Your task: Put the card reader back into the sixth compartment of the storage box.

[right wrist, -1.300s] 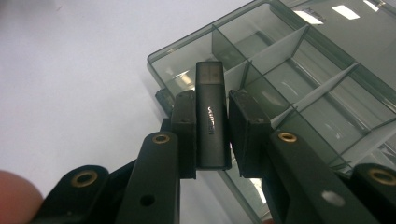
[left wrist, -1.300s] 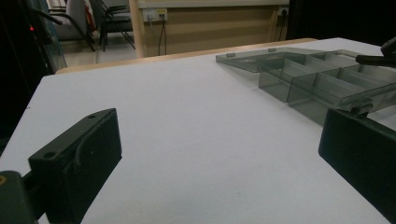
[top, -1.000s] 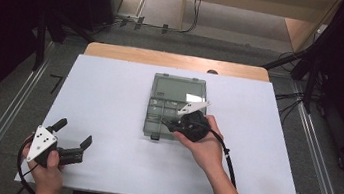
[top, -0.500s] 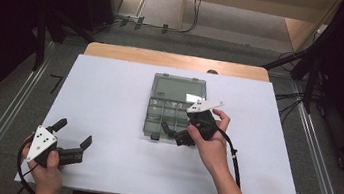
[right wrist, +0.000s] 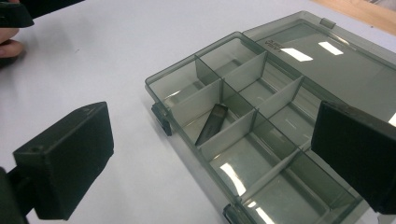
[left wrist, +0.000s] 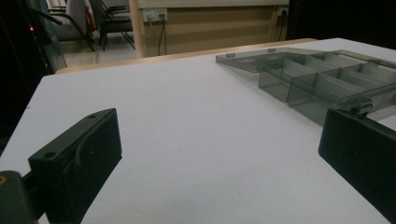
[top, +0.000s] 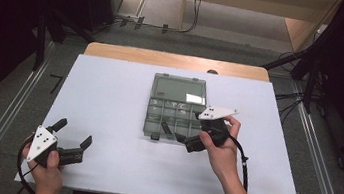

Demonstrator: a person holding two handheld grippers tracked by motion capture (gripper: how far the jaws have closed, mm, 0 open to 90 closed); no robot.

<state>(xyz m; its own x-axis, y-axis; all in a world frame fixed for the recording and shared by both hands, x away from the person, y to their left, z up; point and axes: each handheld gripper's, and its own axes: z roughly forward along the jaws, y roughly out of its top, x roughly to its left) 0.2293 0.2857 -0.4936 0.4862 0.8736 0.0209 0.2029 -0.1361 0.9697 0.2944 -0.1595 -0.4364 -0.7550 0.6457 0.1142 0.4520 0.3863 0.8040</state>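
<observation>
- The organiser box [top: 177, 109] lies open near the middle of the white counter [top: 109, 99], its lid [top: 180, 88] folded flat on the far side and its divided tray toward the person.
- The box is smoky, translucent hard plastic with thin upright dividers and small latch tabs on the near wall; it glints under the room lights, so the surface is probably smooth and slippery.
- A small dark flat stick [right wrist: 211, 123] leans slantwise in one of the near-row compartments, one end up against a divider. The other compartments look empty.
- The stick looks rigid and light. It should best be taken across its narrow sides at the raised end, because the dividers leave little room beside it.
- The empty box is probably light enough to slide on the smooth counter if nudged, and its thin walls could flex or crack under a hard pinch.
- The right claw [top: 185, 140] hovers at the tray's near right corner, jaws spread wide and grasping nothing.
- The left claw [top: 72, 140] is held low at the counter's near left corner, well apart from the box, also released and empty.
- The counter top is matte, flat and bare apart from the box; a wooden edge shows along its far side.
</observation>
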